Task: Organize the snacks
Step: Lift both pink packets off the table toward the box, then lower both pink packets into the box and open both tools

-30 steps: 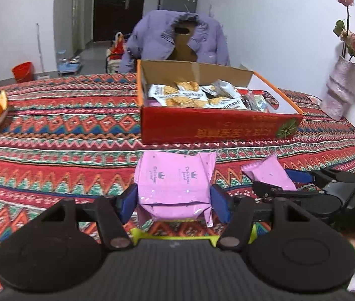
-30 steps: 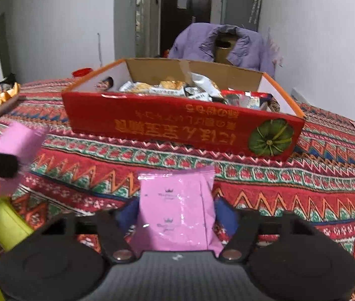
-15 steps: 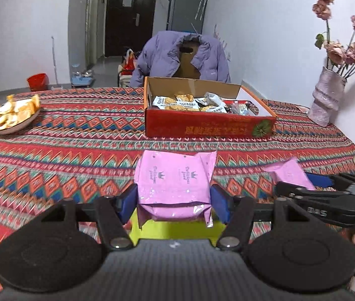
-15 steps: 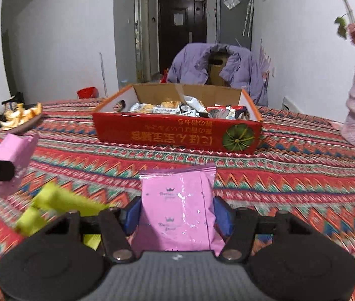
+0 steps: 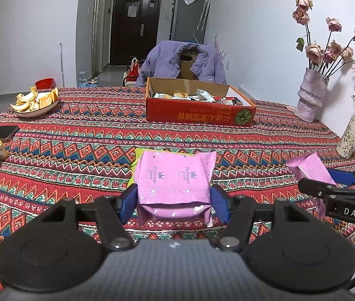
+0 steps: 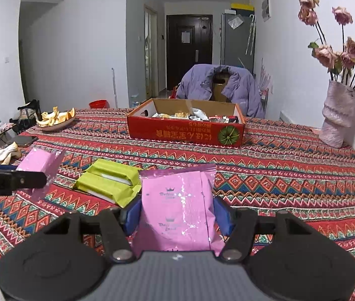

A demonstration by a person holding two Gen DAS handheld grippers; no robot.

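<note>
Across the patterned desk (image 5: 82, 135) the red snack box (image 5: 197, 115) waits well ahead, so both my fingers (image 5: 173, 200) (image 6: 177, 213) stay clamped edgewise on a pink packet (image 5: 175, 175) (image 6: 177, 200) each (green packets (image 6: 107, 183) lie below), presumably for carrying there.
</note>
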